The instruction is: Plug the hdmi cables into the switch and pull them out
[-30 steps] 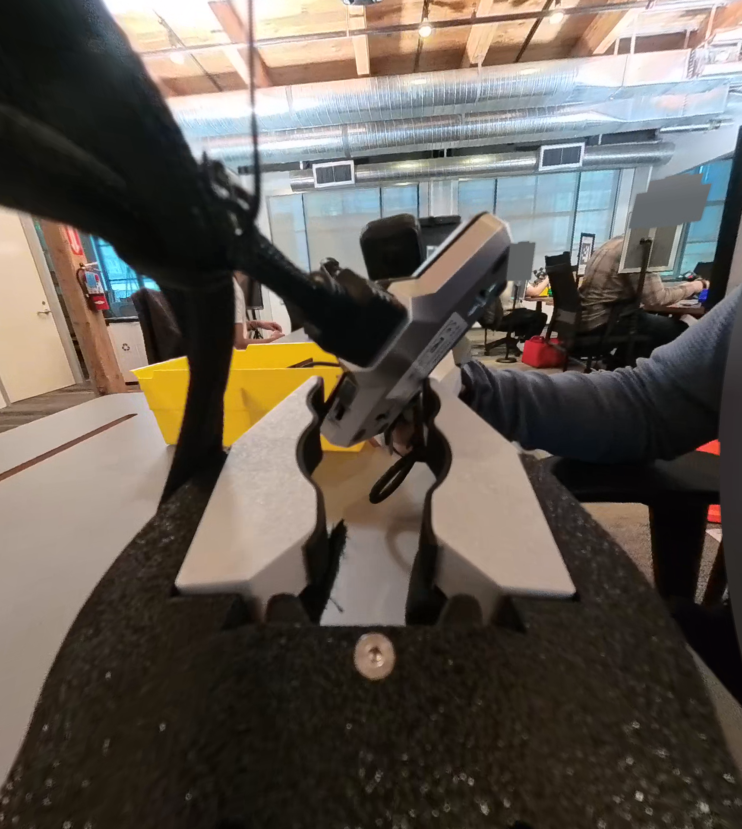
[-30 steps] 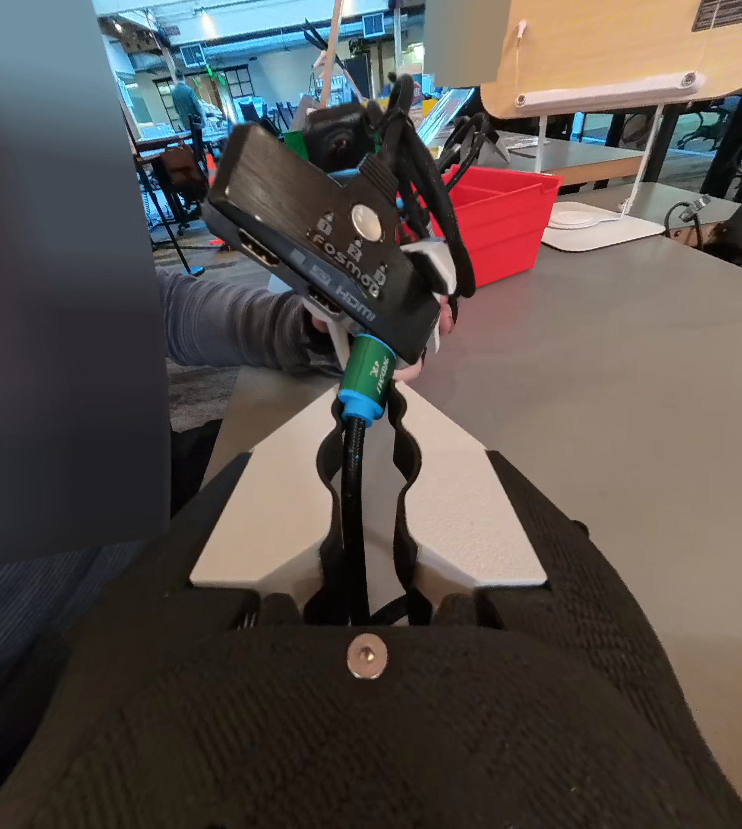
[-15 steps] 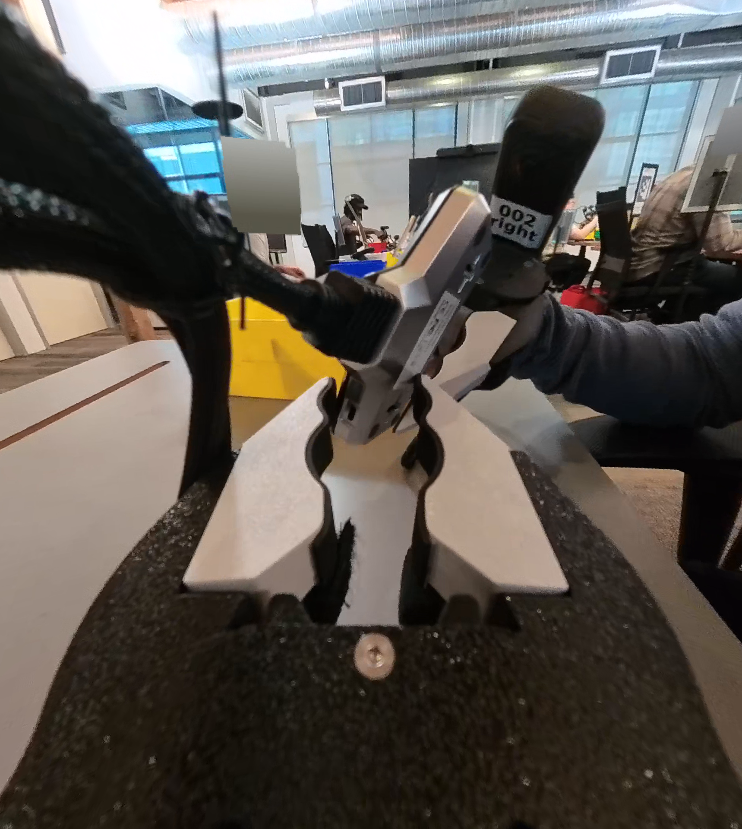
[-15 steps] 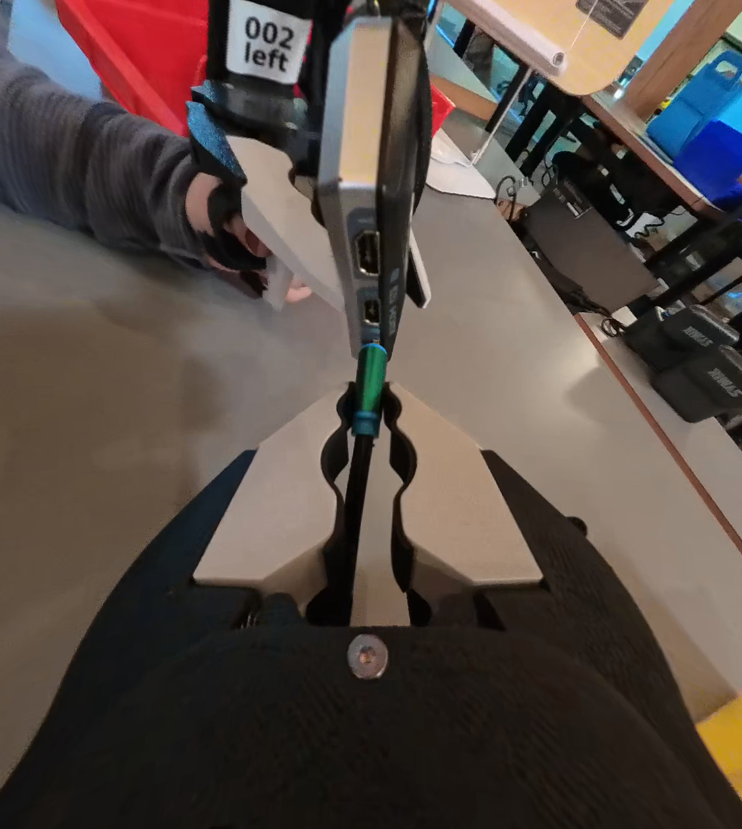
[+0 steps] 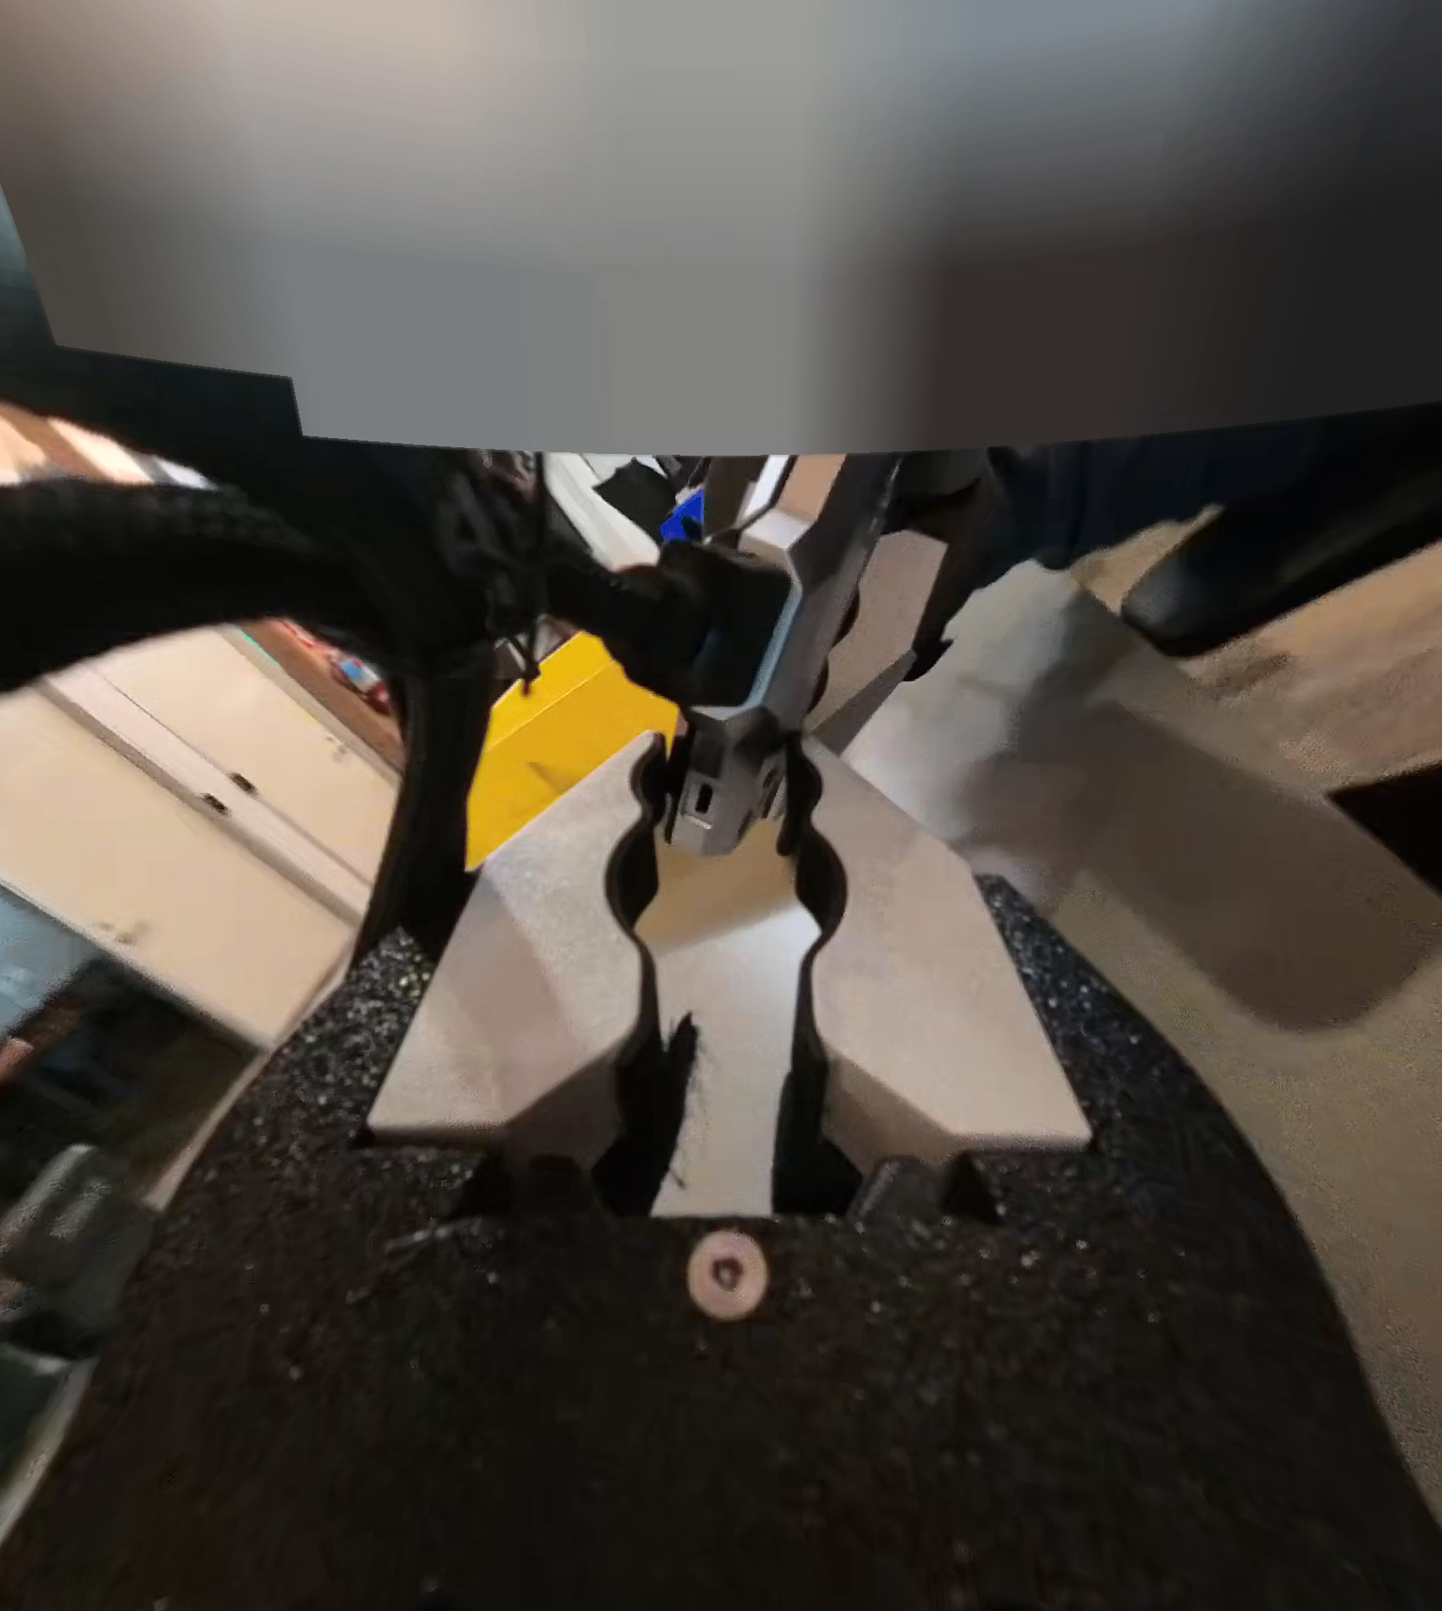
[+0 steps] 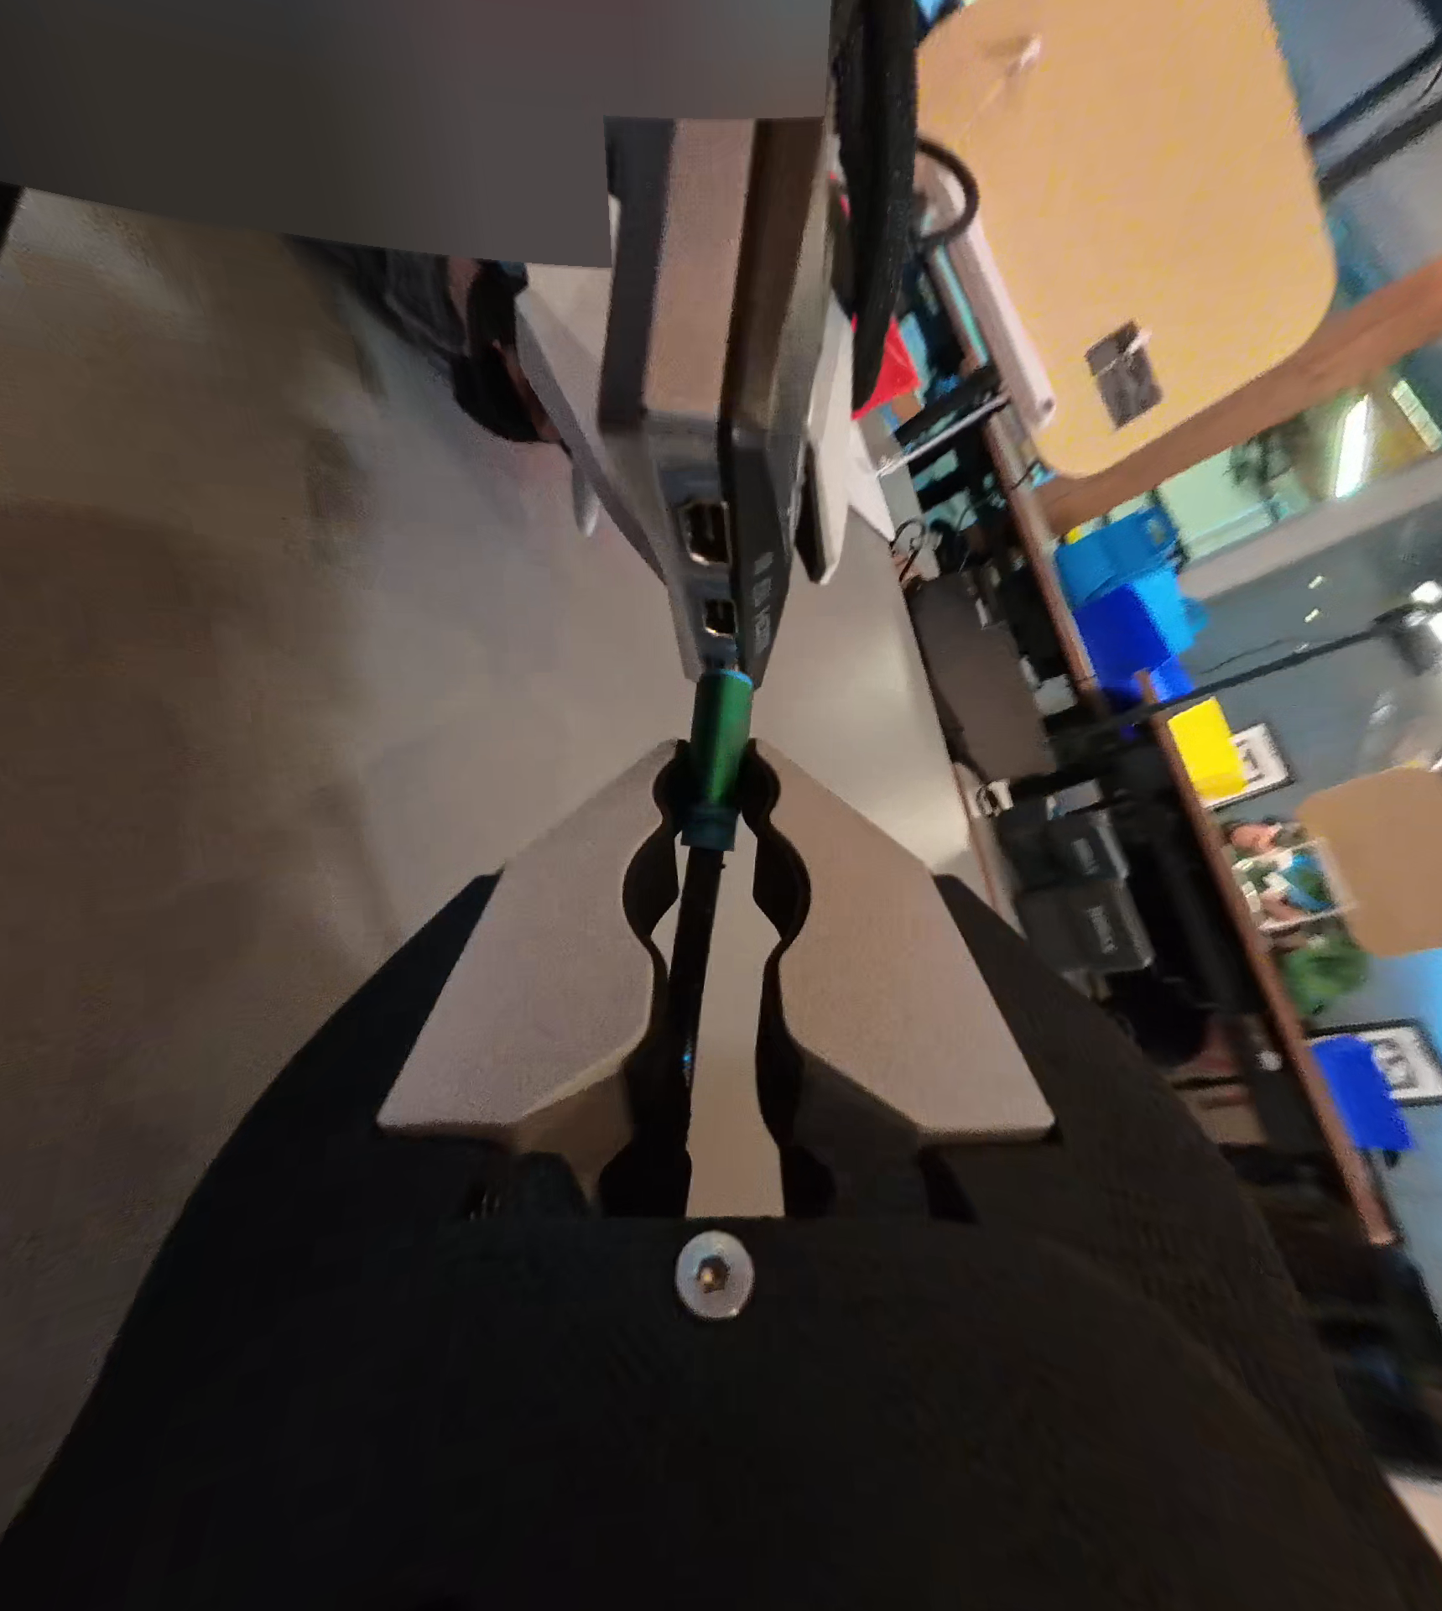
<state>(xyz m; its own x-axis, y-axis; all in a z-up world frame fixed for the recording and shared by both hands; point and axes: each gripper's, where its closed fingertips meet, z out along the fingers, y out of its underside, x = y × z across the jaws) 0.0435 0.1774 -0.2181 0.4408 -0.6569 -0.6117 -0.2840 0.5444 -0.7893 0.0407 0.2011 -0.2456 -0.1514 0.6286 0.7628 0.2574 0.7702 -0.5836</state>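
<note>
My left gripper (image 5: pixel 721 767) is shut on the end of the grey HDMI switch (image 5: pixel 774 662), held edge-on above the table. A thick black braided cable (image 5: pixel 177 567) is plugged into the switch's left side. In the right wrist view the switch (image 6: pixel 700 418) hangs upright with two empty ports (image 6: pixel 704 532) facing me. My right gripper (image 6: pixel 713 771) is shut on the green plug (image 6: pixel 719 741) of a black HDMI cable (image 6: pixel 687 950). The plug's tip meets the switch's lowest port. The left gripper's fingers (image 6: pixel 569 427) clamp the switch behind.
The grey table (image 6: pixel 177 697) lies under both grippers. A yellow bin (image 5: pixel 560 741) stands behind the switch in the left view. Blue bins (image 6: pixel 1127 601), dark boxes (image 6: pixel 1083 915) and a wooden board (image 6: pixel 1135 218) sit beyond the table's far edge.
Both grippers have rolled and swung, so the scene tilts and blurs. The switch has turned from flat to edge-on. The green plug stays at the lowest port.
</note>
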